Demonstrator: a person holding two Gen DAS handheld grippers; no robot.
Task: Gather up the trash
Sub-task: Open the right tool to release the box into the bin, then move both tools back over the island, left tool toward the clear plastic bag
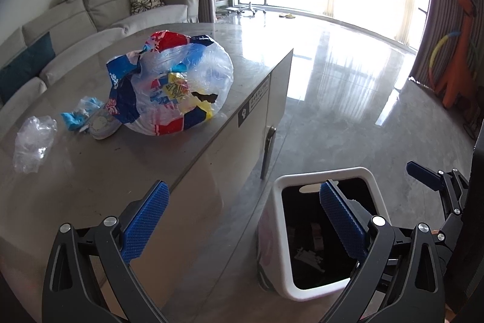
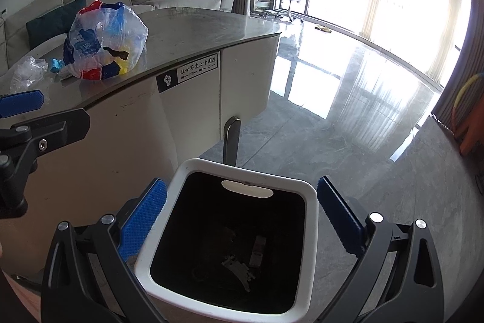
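Right gripper [image 2: 242, 220] spread wide, empty, over white bin [image 2: 311, 232] beside table edge [image 2: 193, 58]. Left gripper [image 1: 245, 220] wide, empty. Trash bag [image 1: 178, 87] near that edge, ahead of left gripper.

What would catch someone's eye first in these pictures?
The bulging clear trash bag, stuffed with red, blue and yellow wrappers, sits on the grey counter. Below the counter's edge, a white bin stands on the floor, directly under the open right gripper.

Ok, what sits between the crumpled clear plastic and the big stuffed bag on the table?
A blue wrapper and a pale flat piece by the bag; the left wrist view shows the clear plastic apart.
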